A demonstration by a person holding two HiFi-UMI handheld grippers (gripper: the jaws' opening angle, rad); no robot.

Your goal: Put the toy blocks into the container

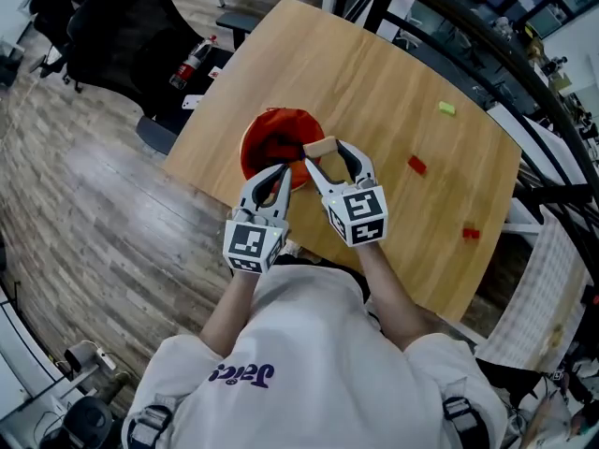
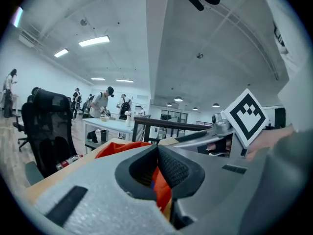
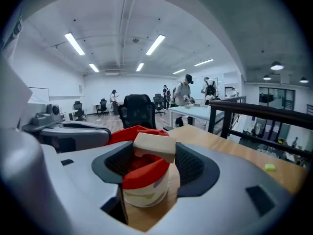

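Observation:
A red soft container (image 1: pixel 277 138) stands near the table's front edge. My left gripper (image 1: pixel 284 169) is shut on its near rim; red fabric (image 2: pixel 160 187) is pinched between the jaws in the left gripper view. My right gripper (image 1: pixel 321 150) is shut on a beige wooden block (image 1: pixel 320 146) and holds it at the container's right rim. In the right gripper view the beige block (image 3: pixel 154 144) sits between the pads, above the container's red rim (image 3: pixel 145 172) and pale outer wall. Two red blocks (image 1: pixel 416 165) (image 1: pixel 471 233) and a green block (image 1: pixel 446 108) lie on the table to the right.
The wooden table (image 1: pixel 374 82) ends just in front of the container. A black office chair (image 1: pixel 131 36) stands on the floor to the left, with a fire extinguisher (image 1: pixel 190 62) beside it. A dark railing (image 1: pixel 487 36) runs along the table's far side. People stand at distant tables.

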